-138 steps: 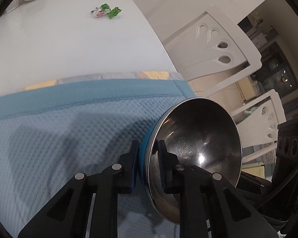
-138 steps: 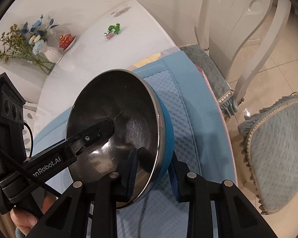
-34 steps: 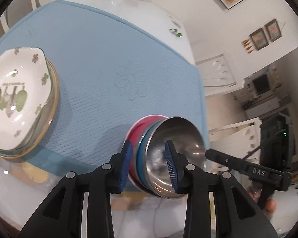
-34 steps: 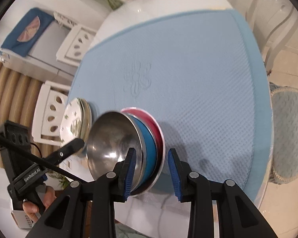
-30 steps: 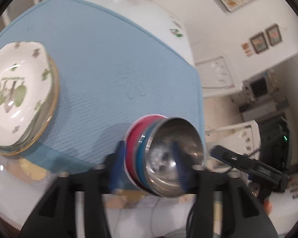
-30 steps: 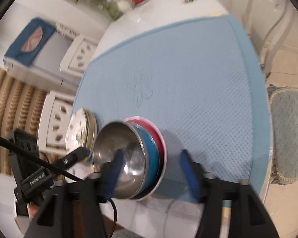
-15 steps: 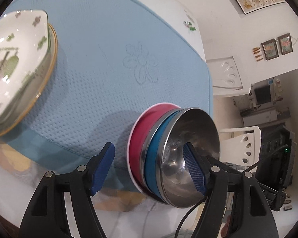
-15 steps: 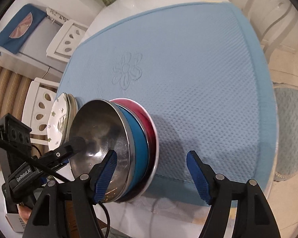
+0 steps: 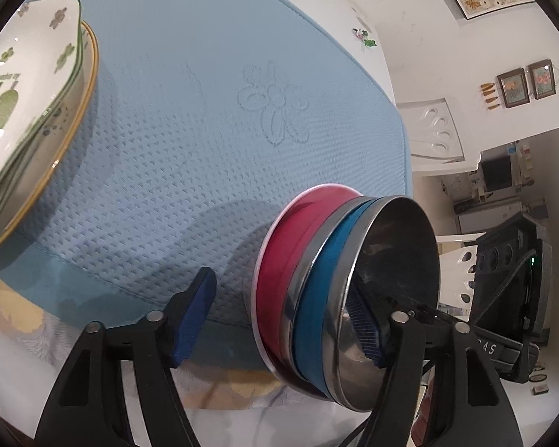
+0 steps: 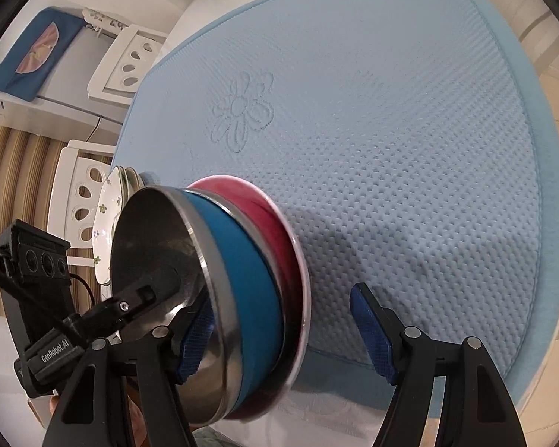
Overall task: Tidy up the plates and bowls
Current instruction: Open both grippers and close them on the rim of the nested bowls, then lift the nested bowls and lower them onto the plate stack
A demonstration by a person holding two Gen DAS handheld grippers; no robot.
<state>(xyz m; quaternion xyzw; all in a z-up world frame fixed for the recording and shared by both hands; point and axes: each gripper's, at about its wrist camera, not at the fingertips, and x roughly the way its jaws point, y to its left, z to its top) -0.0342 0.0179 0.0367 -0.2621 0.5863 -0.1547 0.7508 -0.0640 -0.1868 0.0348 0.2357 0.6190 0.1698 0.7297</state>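
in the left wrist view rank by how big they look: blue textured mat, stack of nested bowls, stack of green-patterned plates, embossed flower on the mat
1. Blue textured mat, by far the largest.
2. and 3. Stack of nested red, blue and steel bowls and stack of white green-patterned plates: not ranked; the bowls sit close to the camera and the plates are cut off by the frame.
4. Embossed flower, smallest.

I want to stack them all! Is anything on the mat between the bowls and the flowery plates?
Nothing visible is. Bare blue mat lies between the stacked bowls and the flowery plates. Both hand-held grippers, left and right, are open around the bowls' rims.
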